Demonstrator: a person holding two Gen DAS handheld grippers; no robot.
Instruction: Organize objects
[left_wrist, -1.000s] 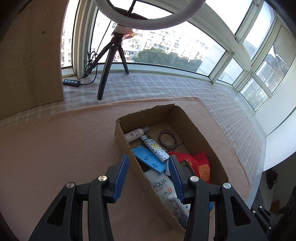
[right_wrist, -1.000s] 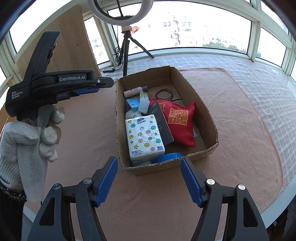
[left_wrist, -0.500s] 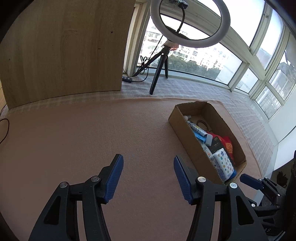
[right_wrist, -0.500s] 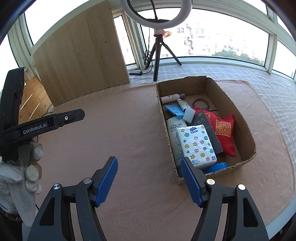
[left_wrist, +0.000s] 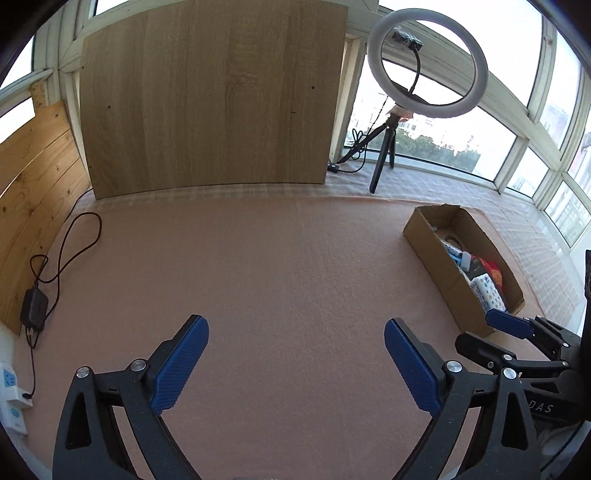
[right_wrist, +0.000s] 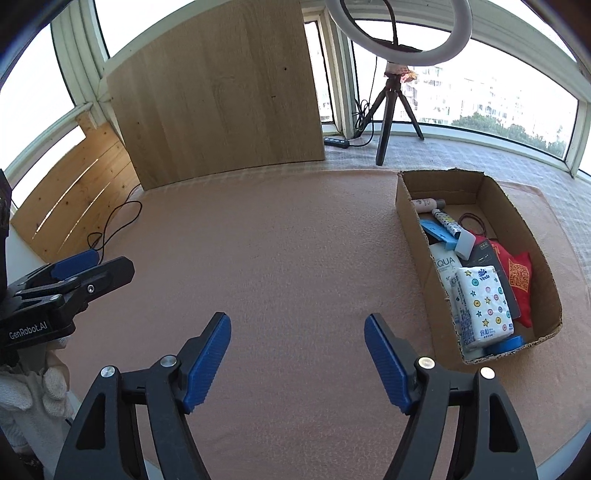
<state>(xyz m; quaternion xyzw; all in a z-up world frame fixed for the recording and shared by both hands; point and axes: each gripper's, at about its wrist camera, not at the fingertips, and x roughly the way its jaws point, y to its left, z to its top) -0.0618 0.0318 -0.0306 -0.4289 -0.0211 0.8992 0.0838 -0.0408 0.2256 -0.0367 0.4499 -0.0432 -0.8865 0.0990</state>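
At the lower centre of each wrist view, you are holding both tools with jaws spread wide and gripping nothing: the left hand-held gripper (left_wrist: 295, 363) and the right hand-held gripper (right_wrist: 297, 360) are both hovering over bare pink surface (right_wrist: 288, 251). Toward the right of the frame, the cardboard box (right_wrist: 417, 236) is sitting well apart from both. It is carrying a star-patterned tissue pack (right_wrist: 484, 304), a red pouch (right_wrist: 519, 271), a white AQUA tube (right_wrist: 445, 266) and a small bottle (right_wrist: 428, 204).
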